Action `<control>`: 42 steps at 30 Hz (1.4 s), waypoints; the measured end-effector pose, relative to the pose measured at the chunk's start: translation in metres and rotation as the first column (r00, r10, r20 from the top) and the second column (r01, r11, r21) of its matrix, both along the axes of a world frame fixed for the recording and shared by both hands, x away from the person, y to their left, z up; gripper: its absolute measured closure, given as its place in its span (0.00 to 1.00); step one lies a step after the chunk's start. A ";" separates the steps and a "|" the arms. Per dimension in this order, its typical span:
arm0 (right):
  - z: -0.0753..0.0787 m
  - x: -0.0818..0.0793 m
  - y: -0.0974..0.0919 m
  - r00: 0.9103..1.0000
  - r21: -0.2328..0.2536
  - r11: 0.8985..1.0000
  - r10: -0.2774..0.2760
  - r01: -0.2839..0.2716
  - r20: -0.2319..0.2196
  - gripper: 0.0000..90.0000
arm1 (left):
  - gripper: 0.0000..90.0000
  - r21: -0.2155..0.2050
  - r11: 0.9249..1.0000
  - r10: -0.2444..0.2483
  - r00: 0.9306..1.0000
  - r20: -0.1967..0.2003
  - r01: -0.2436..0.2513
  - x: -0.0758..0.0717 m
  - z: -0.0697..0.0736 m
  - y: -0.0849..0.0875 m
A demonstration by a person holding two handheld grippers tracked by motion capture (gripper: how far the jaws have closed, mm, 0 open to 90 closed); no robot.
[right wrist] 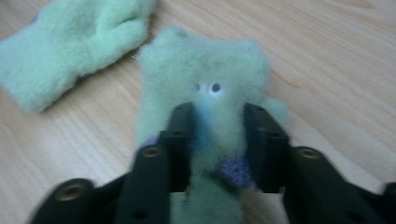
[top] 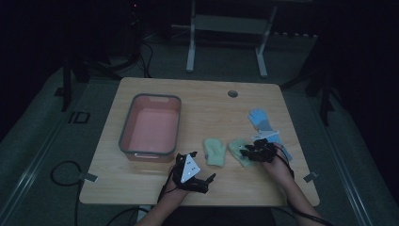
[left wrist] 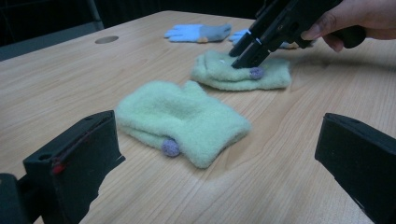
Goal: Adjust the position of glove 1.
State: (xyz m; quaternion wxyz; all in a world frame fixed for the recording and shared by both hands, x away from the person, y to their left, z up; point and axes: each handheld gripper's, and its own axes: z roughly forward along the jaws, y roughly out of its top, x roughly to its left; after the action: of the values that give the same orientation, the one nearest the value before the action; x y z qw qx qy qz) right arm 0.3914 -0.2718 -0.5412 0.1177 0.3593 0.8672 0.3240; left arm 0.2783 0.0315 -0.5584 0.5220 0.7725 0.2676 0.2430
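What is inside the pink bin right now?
The bin holds nothing on the pink floor that shows in the high view; its near wall hides a thin strip of floor along the front.

Table [top: 155, 183]: pink bin [top: 150, 125], two green mittens [top: 215, 151], blue gloves [top: 259, 118], left gripper [top: 207, 180], right gripper [top: 249, 150] on the right mitten [top: 237, 151].

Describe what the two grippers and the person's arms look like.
Both grippers are black, each with two blocky jaws. The left gripper carries a grey three-cornered plate with small dark dots; red marks show on one jaw. The right gripper has round screw holes. Black cables trail back. Forearms are bare, no sleeves visible.
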 end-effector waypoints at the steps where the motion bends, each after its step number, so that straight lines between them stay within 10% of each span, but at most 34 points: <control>1: 0.001 -0.001 0.002 1.000 0.002 1.000 -0.012 0.012 -0.011 0.83 | 0.00 0.000 1.000 0.000 1.000 0.000 0.000 0.000 0.000 0.000; 15: 0.032 -0.015 0.022 0.970 0.021 0.971 -0.240 0.239 0.033 0.92 | 0.00 -0.004 1.000 -0.001 1.000 0.002 0.001 0.000 0.000 0.000; 23: 0.058 -0.024 0.025 0.910 0.073 0.916 -0.401 0.395 0.106 0.92 | 0.00 -0.003 1.000 0.003 1.000 0.004 -0.003 -0.001 0.000 0.000; 35: 0.037 -0.031 0.016 0.859 0.104 0.858 -0.510 0.503 0.048 0.92 | 0.00 -0.006 1.000 0.003 1.000 0.005 -0.003 -0.001 0.000 0.000; 42: 0.023 -0.033 0.016 0.857 0.108 0.853 -0.516 0.511 0.017 0.92 | 0.00 -0.002 1.000 0.004 1.000 0.005 -0.004 -0.001 0.000 -0.001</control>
State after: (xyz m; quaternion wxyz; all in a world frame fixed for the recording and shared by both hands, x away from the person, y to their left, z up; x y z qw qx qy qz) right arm 0.3581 -0.2553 -0.5185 0.2015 0.5757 0.7196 0.3319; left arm 0.2775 0.0309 -0.5585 0.5230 0.7708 0.2681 0.2458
